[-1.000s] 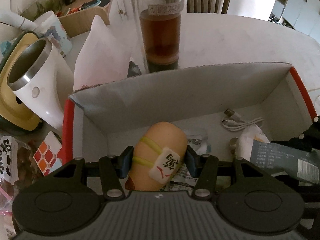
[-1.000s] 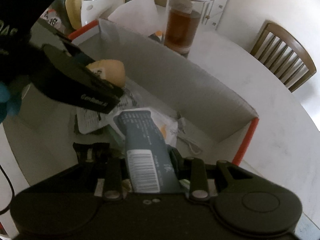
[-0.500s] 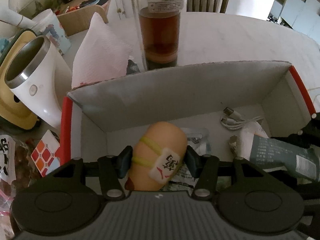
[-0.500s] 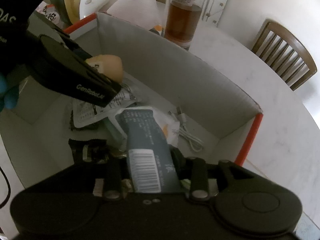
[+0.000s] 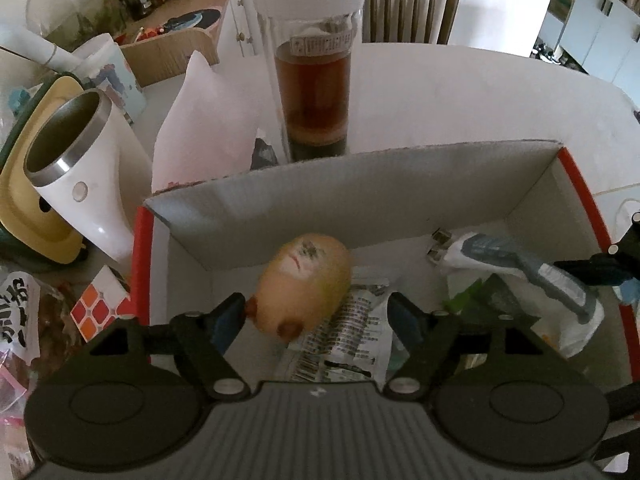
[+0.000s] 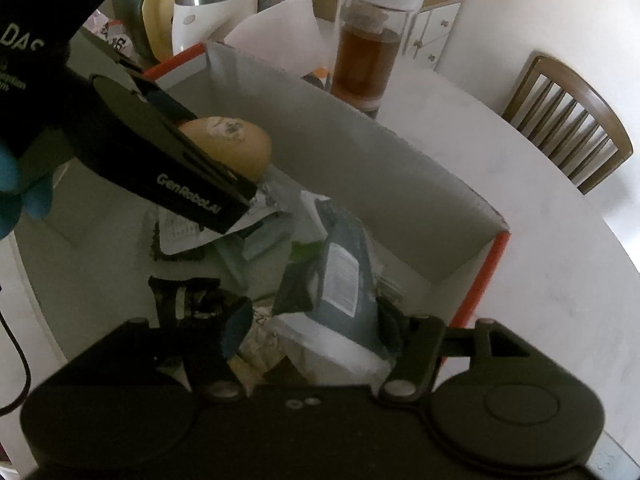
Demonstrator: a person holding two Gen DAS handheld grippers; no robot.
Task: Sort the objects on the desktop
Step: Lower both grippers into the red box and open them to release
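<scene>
left wrist view: both the left gripper (image 5: 316,314) and right gripper (image 6: 310,326) are opening over the box (image 5: 360,184), releasing a soft, squashy toy (image 5: 304,284) and a light, crinkly packet (image 6: 336,276).

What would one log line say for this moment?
left fingers: opening, tan toy freed | right fingers: opening, grey packet between | both over box

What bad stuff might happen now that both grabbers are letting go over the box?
1. The left gripper is opening around the egg-shaped toy. Being round, it may roll across the packets in the box.
2. The grey packet leans between the opening fingers of the right gripper; it could snag when that lifts.
3. The tall tea bottle stands just behind the box wall, so a bump might tip it.
</scene>
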